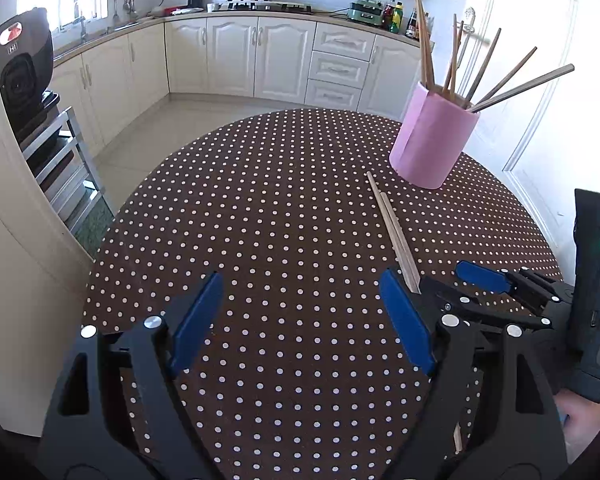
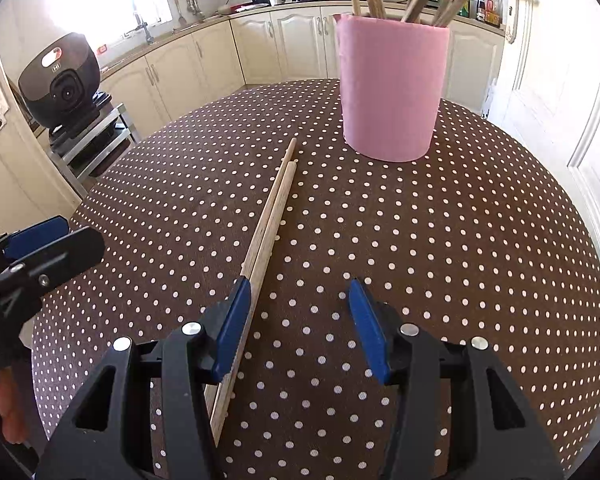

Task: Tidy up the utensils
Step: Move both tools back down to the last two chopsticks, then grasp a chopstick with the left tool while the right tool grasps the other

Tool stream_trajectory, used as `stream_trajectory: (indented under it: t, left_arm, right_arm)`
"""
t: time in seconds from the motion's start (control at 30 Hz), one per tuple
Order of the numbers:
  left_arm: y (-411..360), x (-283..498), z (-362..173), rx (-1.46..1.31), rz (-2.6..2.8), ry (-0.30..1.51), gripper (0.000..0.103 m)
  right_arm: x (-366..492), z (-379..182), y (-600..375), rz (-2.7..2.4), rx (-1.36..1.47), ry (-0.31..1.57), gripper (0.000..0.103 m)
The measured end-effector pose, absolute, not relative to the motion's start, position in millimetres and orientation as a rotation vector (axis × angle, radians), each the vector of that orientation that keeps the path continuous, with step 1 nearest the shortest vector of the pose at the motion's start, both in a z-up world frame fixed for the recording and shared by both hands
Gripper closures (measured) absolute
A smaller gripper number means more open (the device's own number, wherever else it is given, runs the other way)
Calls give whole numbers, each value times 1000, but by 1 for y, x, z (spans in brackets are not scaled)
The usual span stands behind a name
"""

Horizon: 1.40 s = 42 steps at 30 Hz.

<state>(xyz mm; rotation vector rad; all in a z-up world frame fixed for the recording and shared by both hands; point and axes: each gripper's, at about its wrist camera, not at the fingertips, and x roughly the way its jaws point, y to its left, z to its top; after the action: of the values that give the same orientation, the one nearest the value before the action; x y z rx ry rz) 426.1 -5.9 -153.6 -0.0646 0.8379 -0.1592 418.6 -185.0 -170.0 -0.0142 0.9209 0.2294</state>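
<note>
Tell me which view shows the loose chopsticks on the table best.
Right wrist: the chopsticks lie full length, running from beside the pink cup to under the right gripper. Left wrist shows them shorter, their near ends hidden behind that gripper.

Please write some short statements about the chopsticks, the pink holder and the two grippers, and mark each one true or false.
1. Two chopsticks lie side by side on the dotted tablecloth. True.
2. The pink holder is empty. False: several chopsticks stand in it.
3. The right gripper is open, and the chopsticks pass beside its left finger. True.
4. The left gripper is shut on a chopstick. False: its fingers are wide apart with only tablecloth between them.
5. The pink holder lies on its side. False: it stands upright.
</note>
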Motion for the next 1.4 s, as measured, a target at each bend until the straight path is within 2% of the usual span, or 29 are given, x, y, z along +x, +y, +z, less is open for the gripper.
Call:
stream_trajectory:
  t: [0.53, 0.73, 1.23, 1.3, 1.37, 1.4]
  left_arm:
    - [-10, 435, -164, -49, -128, 881, 23]
    - [-24, 444, -165, -48, -158, 908, 23]
    - [-86, 514, -186, -26, -177, 1039, 24]
    - [-90, 522, -188, -19, -161, 1045, 30]
    - [-94, 530, -188, 8, -132, 1038, 44]
    - [-97, 533, -188, 29, -122, 1037, 45]
  right_arm:
    - [429, -173, -176, 230, -100, 931, 54]
    - [425, -172, -199, 246, -100, 963, 61]
    - [433, -174, -258, 335, 103, 978, 63]
    - [437, -174, -255, 333, 106, 976, 63]
    - [443, -173, -254, 329, 113, 979, 63]
    - [446, -173, -254, 327, 117, 979, 63]
